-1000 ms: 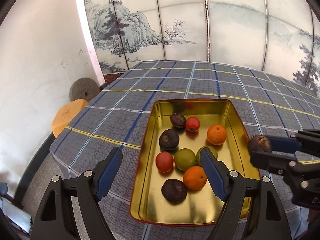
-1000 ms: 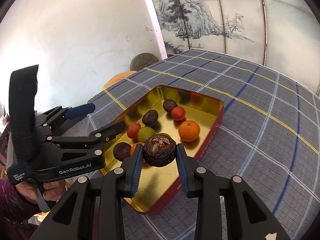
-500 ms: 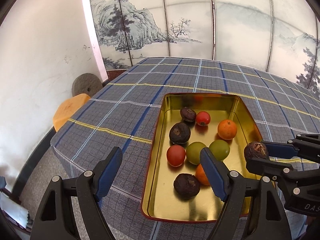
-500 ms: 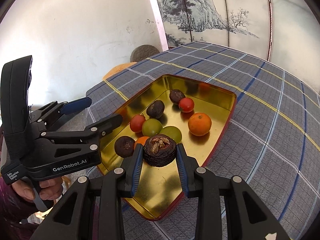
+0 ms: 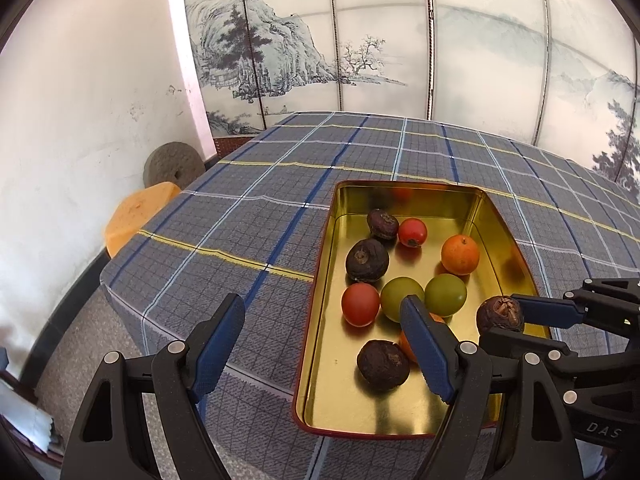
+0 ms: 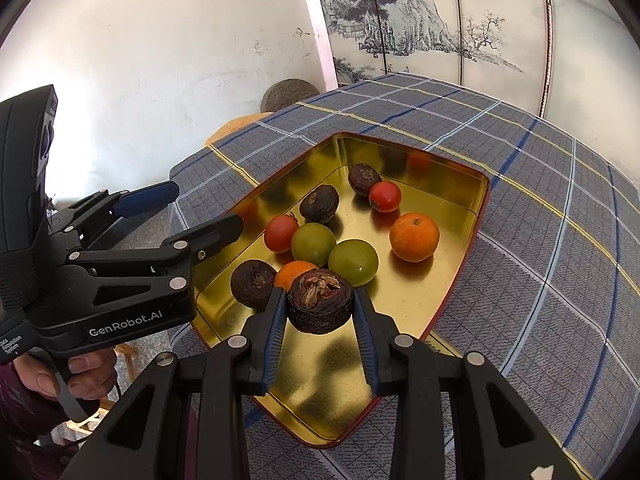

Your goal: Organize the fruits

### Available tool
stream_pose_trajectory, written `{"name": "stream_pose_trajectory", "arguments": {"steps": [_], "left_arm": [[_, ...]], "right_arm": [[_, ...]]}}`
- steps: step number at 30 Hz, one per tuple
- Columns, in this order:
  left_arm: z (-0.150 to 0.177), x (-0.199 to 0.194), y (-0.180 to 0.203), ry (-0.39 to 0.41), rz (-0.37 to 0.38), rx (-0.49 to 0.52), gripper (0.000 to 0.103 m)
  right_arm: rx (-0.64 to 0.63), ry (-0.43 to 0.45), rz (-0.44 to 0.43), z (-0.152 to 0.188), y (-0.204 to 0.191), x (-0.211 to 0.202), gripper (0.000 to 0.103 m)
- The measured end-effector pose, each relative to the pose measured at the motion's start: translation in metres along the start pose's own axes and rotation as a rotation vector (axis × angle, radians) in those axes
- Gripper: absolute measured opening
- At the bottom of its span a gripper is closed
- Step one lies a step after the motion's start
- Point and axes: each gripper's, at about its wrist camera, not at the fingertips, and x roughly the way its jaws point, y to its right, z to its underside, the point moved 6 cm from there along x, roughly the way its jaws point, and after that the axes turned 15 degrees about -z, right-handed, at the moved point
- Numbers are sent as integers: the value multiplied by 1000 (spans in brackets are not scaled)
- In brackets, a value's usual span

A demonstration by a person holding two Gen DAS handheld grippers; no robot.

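A gold tray [image 5: 332, 408] [image 6: 404, 300] on the plaid tablecloth holds several fruits: three dark brown ones, two red [image 5: 360, 304], two green [image 5: 445, 294] and two oranges [image 5: 460, 254] [image 6: 414, 237]. My right gripper [image 6: 321, 307] is shut on a dark brown wrinkled fruit [image 6: 321, 306] [image 5: 500, 314] and holds it above the tray's near right part. My left gripper [image 5: 324, 340] is open and empty, over the tray's near left edge; it also shows in the right wrist view [image 6: 192, 208].
The plaid tablecloth [image 5: 240, 220] covers a round table whose edge drops off at the left. An orange stool [image 5: 136, 212] and a grey millstone [image 5: 172, 164] stand by the white wall. A painted folding screen [image 5: 360, 40] stands behind the table.
Both grippers have drawn in over the tray. The right gripper has carried the brown fruit in past the tray's right rim.
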Motion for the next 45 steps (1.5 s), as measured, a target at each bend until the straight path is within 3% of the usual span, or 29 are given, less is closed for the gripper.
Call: {"name": "stream_pose_trajectory", "arguments": {"steps": [2, 5, 6, 9, 20, 23, 26, 35, 45], "left_arm": [[0, -1, 0, 4, -2, 3, 80], [0, -3, 1, 4, -1, 9, 80], [-1, -4, 1, 2, 1, 10, 80], [-3, -6, 1, 12, -2, 10, 80], [-20, -44, -5, 124, -10, -19, 83], [-24, -56, -7, 149, -4, -21, 87], [-29, -69, -8, 177, -8, -24, 99], [-39, -97, 3, 228, 17, 3, 100], [-49, -104, 30, 201, 64, 51, 100]], "right_arm": [[-4, 11, 2, -1, -1, -1, 33], [-9, 39, 3, -5, -3, -7, 58], [-13, 50, 7, -6, -4, -10, 61], [-27, 92, 4, -11, -8, -22, 61], [-95, 241, 102, -17, -18, -83, 77], [-102, 266, 126, -15, -17, -97, 78], [-89, 284, 138, -12, -12, -108, 78], [-24, 307, 189, 12, 20, -138, 78], [107, 302, 324, 51, 108, -189, 82]]}}
